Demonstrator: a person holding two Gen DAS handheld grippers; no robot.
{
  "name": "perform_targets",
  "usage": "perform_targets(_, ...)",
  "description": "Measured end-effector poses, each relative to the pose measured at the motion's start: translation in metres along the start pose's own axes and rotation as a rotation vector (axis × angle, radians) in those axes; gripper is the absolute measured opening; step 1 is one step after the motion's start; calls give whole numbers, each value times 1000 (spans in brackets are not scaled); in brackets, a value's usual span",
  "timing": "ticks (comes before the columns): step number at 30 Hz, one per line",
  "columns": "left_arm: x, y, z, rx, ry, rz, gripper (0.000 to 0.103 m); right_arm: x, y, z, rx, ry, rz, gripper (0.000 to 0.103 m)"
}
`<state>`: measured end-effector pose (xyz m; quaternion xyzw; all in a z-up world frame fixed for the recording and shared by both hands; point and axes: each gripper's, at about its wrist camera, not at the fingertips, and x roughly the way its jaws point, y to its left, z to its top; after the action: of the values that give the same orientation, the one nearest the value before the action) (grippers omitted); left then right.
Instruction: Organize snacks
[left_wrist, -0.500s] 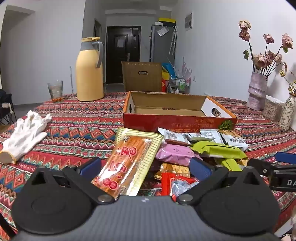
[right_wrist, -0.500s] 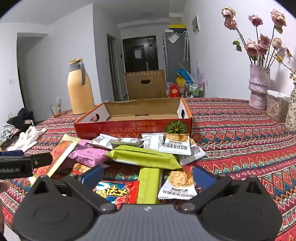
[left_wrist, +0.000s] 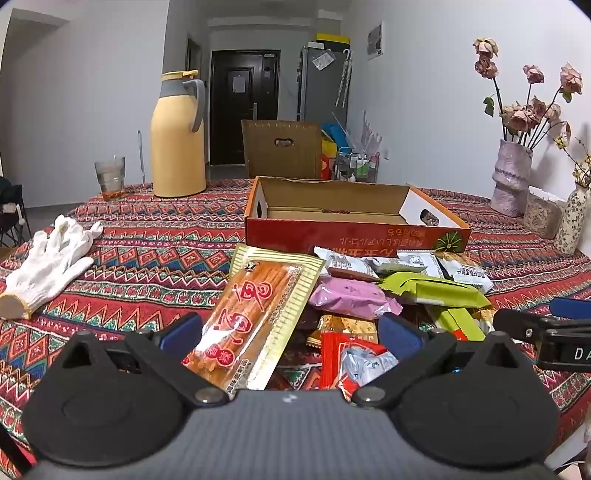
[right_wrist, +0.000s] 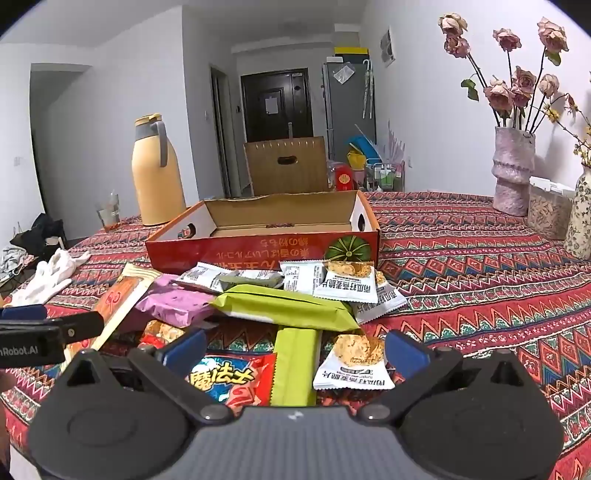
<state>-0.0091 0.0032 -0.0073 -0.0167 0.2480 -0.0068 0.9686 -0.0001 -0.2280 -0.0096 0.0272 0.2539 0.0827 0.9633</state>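
Note:
A pile of snack packets lies on the patterned tablecloth in front of an empty red cardboard box (left_wrist: 354, 236) (right_wrist: 258, 251). In the left wrist view my left gripper (left_wrist: 291, 336) is open above the pile, over a long orange packet (left_wrist: 255, 317) and a red packet (left_wrist: 343, 354). A pink packet (left_wrist: 351, 299) and a green packet (left_wrist: 432, 291) lie beyond. In the right wrist view my right gripper (right_wrist: 295, 349) is open above a red packet (right_wrist: 236, 376), a green packet (right_wrist: 295, 365) and a white cracker packet (right_wrist: 354, 362). Nothing is held.
A yellow thermos jug (left_wrist: 179, 136) and a glass (left_wrist: 109, 177) stand at the back left. White gloves (left_wrist: 51, 262) lie at the left. Vases with dried roses (right_wrist: 513, 170) and a clear container (right_wrist: 546, 210) stand at the right. A brown carton (left_wrist: 282, 147) sits behind the table.

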Motion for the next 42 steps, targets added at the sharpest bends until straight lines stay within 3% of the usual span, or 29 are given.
perform_targets(42,14,2,0,-39,28,-10,103,13,-6,-3,9,29,-8,103)
